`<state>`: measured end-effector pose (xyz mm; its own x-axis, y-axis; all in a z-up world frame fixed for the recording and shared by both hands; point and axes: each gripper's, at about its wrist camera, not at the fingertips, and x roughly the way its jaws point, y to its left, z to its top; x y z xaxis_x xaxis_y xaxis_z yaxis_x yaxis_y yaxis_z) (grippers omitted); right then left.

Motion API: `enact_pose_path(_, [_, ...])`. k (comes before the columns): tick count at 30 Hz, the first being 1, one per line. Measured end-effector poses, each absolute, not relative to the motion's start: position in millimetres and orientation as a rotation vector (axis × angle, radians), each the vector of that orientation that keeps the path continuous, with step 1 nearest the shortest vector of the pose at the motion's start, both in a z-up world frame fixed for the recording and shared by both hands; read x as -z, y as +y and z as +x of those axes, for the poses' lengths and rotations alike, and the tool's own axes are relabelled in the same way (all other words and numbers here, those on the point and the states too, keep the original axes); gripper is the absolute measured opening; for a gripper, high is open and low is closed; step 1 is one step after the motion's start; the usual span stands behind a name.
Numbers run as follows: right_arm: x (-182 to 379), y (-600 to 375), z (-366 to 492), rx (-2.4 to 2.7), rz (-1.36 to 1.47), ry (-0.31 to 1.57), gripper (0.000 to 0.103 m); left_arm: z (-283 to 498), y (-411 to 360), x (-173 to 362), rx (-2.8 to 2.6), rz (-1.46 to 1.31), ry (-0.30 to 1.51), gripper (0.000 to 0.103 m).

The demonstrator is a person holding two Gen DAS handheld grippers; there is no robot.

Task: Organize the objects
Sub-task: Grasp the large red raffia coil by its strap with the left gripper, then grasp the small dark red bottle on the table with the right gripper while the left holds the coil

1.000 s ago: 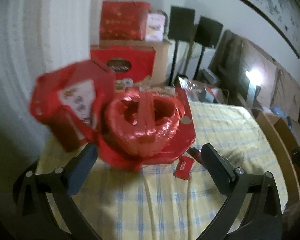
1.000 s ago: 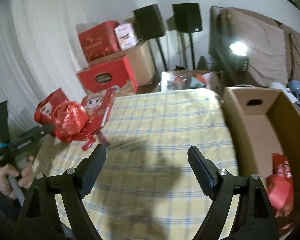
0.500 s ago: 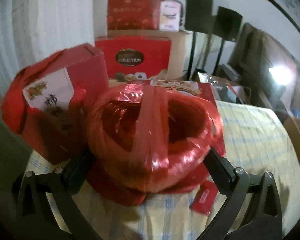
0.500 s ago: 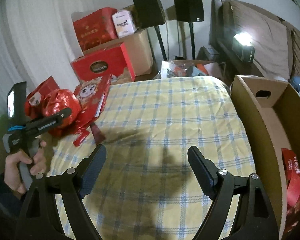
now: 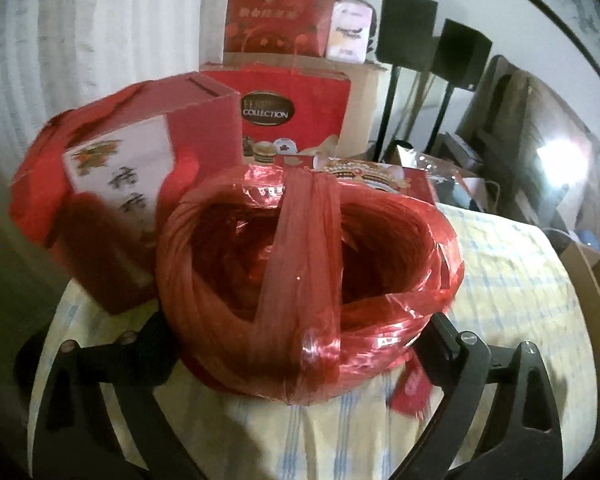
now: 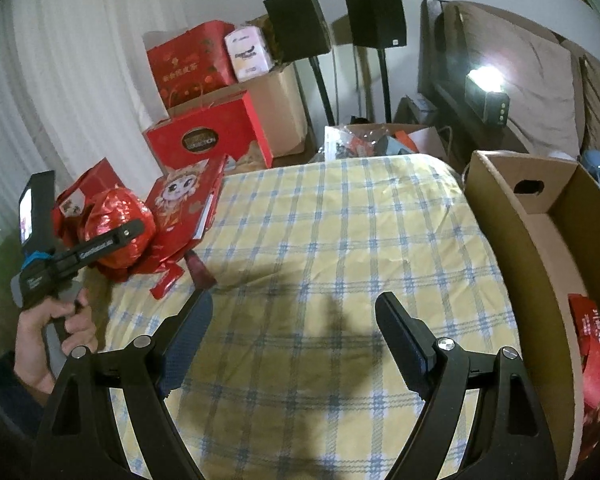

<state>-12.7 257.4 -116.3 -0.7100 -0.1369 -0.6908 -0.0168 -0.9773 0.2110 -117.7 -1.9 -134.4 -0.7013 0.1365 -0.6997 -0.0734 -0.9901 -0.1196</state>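
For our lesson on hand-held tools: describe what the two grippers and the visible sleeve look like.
Both are black, two-fingered frames with silver screws at the joints. The right gripper has dark blue pads on its fingers. The left gripper has a long black body with white lettering, a blue band, a grey handle and an upright black mount with a lit screen. The sleeve is dark.

Glossy red plastic twine (image 5: 308, 280) is catching the light on a table draped in matt checked cloth (image 6: 340, 240), beside a matt brown cardboard box (image 6: 540, 240) and smooth red paperboard gift boxes (image 5: 152, 184).
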Motion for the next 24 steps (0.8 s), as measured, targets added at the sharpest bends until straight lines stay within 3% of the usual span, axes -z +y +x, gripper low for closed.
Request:
enact_pose_path(15, [143.8,187.0,-60.6,2.595,1.225,-0.107,0.079,-38.8,-55.5,116.1,-2.793,-1.222,-0.07,0.095])
enact_pose_path(18, [155.9,174.2,-86.6,2.546,1.278,-0.038,0.073,-34.1,-69.9,115.8,-2.813,-1.242,-0.109,0.095])
enact_pose_path(24, [171.7,158.3,-112.1,2.554,1.299,0.116,0.052,-27.4,-84.6,121.7,-2.806,-1.284,-0.179,0.095])
